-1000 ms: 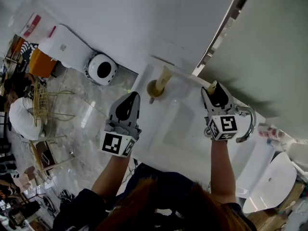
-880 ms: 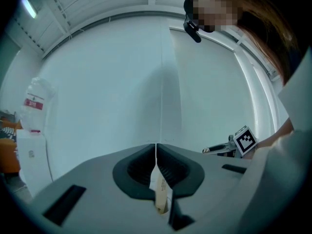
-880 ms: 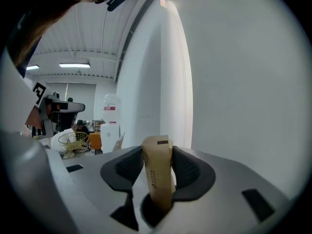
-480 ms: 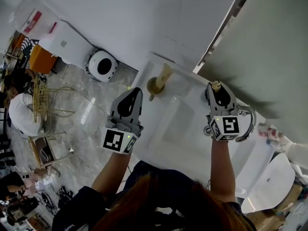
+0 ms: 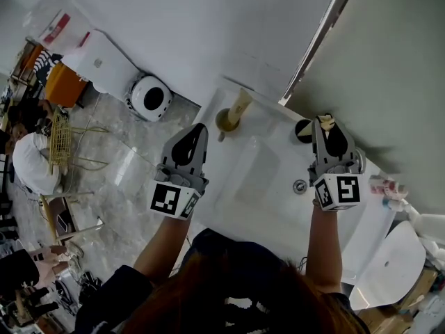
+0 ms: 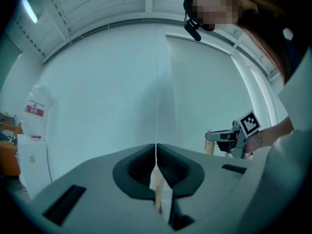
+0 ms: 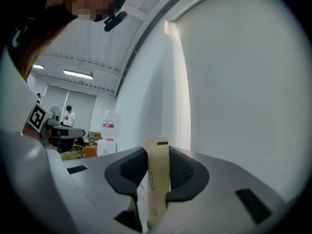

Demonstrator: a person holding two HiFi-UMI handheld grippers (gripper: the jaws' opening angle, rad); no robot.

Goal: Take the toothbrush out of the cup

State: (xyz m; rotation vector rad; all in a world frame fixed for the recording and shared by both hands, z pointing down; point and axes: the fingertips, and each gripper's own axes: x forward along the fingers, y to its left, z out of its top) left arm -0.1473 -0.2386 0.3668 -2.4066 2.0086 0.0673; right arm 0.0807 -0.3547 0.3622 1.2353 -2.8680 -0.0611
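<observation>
White counter (image 5: 278, 218) with a sunken basin (image 5: 249, 179), set against the wall.
Behind the basin's left corner stands a tan cup (image 5: 224, 122) with a cream packet (image 5: 238, 107) sticking up out of it. A dark cup (image 5: 302, 131) sits behind the basin's right side. A small round metal fitting (image 5: 300, 186) lies just right of the basin.

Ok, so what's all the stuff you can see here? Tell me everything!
sink: one, white, below both grippers
dark cup: one, black, sink's back edge, beside the right gripper
tan cup: one, yellowish, sink's far left corner
wrapped toothbrush: one, beige, upright between the right gripper's jaws
second toothbrush: one, beige, leaning in the tan cup
round device: one, white and black, on the floor
orange box: one, far left
left gripper: one, grey, jaws together, empty
right gripper: one, grey, jaws closing on the wrapped toothbrush
</observation>
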